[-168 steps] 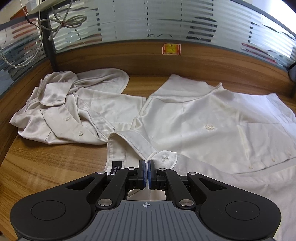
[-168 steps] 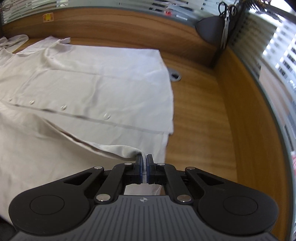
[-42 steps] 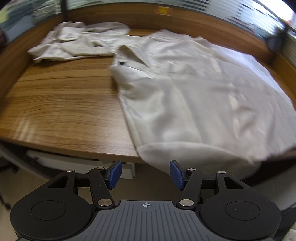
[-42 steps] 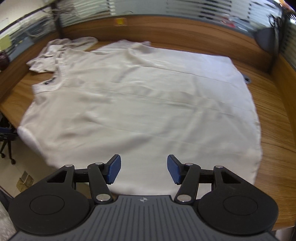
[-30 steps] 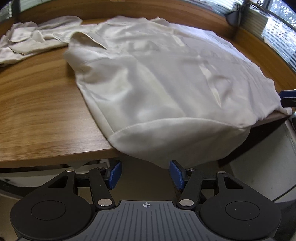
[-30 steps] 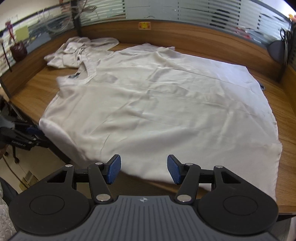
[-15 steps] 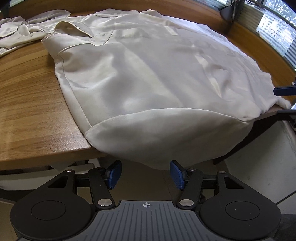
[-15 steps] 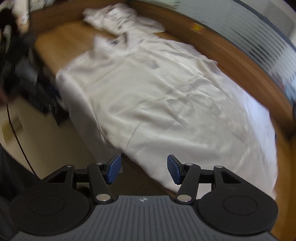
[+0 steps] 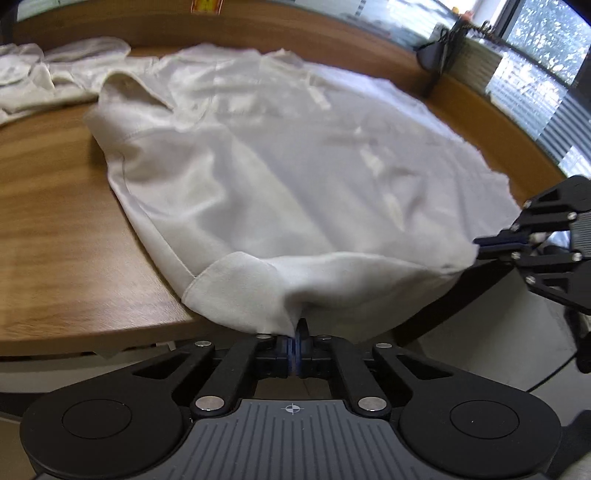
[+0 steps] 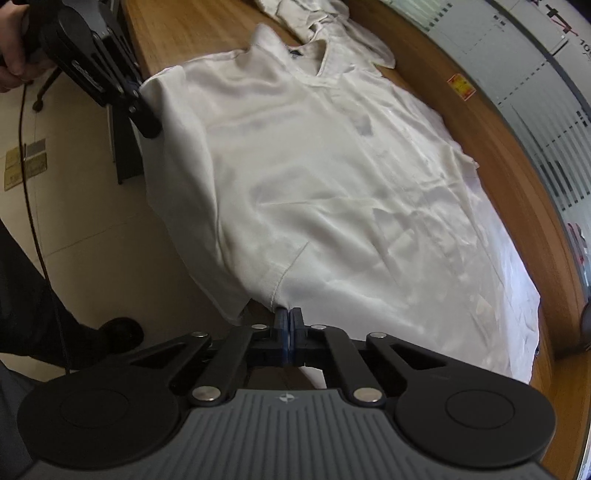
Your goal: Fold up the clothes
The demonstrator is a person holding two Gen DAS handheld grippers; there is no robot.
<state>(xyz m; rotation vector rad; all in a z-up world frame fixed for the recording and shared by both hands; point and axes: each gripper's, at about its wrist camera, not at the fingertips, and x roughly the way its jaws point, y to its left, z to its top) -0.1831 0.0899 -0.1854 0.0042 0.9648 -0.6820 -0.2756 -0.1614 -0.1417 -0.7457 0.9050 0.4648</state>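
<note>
A white collared shirt [image 9: 303, 177] lies spread on the wooden desk [image 9: 55, 236], its near side hanging over the front edge. My left gripper [image 9: 295, 341] is shut on the shirt's overhanging sleeve edge. My right gripper [image 10: 290, 328] is shut on the same near edge of the shirt [image 10: 332, 206], further along. The right gripper also shows at the right of the left wrist view [image 9: 480, 243]. The left gripper shows at the upper left of the right wrist view [image 10: 149, 127], at the shoulder end.
A second crumpled white shirt [image 9: 33, 85] lies at the desk's far left. A wooden back panel [image 9: 295, 33] with striped glass above rims the desk. A dark lamp base [image 9: 432, 59] stands at the far right corner. Floor lies below the front edge.
Both grippers were open just off the desk's front edge. Now both have closed on the shirt's overhanging near edge. The right gripper swung round to the side.
</note>
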